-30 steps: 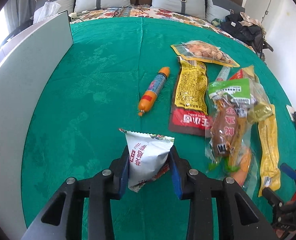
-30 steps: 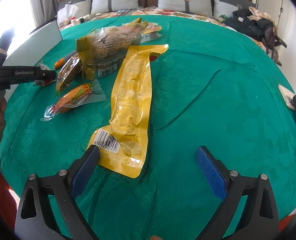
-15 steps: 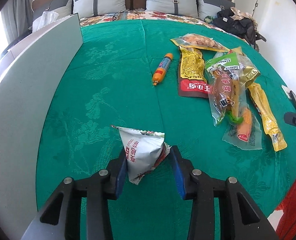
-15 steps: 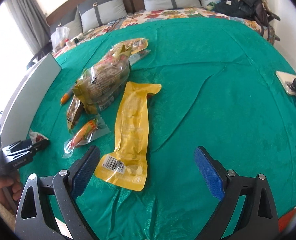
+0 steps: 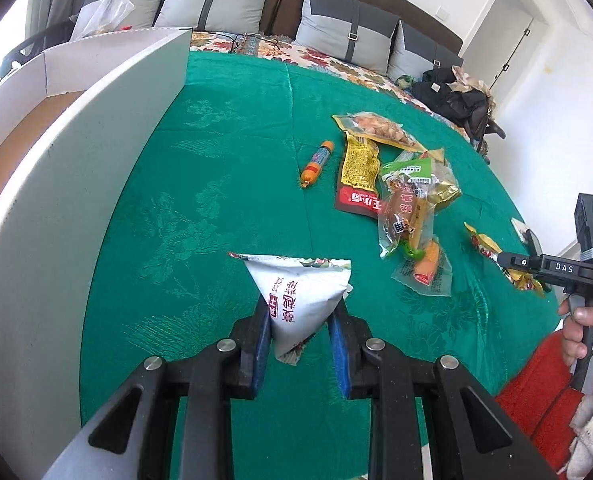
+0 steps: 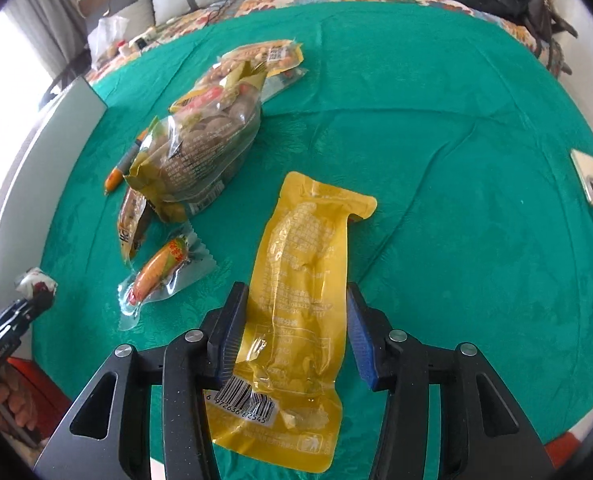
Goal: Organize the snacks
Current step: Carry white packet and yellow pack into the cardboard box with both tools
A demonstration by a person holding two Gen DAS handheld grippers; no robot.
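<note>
My left gripper is shut on a small white snack packet with red print, held above the green cloth beside the white box wall. My right gripper has closed in around the long yellow corn pouch, which lies between the blue pads; the pads sit at its two edges. The other snacks lie in a pile: a sausage stick, a yellow-red packet, a nut bag, a large mushroom bag and a small corn packet.
A white box with a brown floor stands at the left of the green-covered bed. A phone lies at the right edge. Pillows line the headboard. A black bag sits at the far right.
The left gripper has carried the white packet back and left, closer to the box. The right gripper has moved forward over the yellow pouch and narrowed its jaws around it.
</note>
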